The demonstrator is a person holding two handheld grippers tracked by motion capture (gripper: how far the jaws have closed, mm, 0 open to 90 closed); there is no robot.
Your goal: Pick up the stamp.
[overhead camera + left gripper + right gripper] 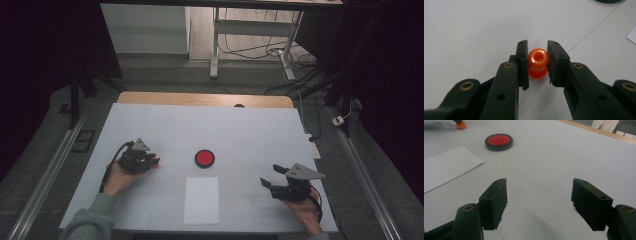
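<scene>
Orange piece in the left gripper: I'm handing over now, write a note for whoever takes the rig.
Left gripper: shut on the orange piece, which rests on the white table, left of the red disc.
Right gripper: open, holding nothing, low over the table's right side.
White paper sheet lies just on the near side of the disc.
Done: the piece is gripped.
Left: lifting and placing it; probably at the disc or sheet, though that's a guess.

Left gripper (pixel 150 161) resting on white table (pixel 240 130), touching small orange piece (pixel 156 161); right gripper (pixel 272 176) hovering, jaws spread, near white paper sheet (pixel 201 200); red disc (pixel 204 158) lying between.
</scene>
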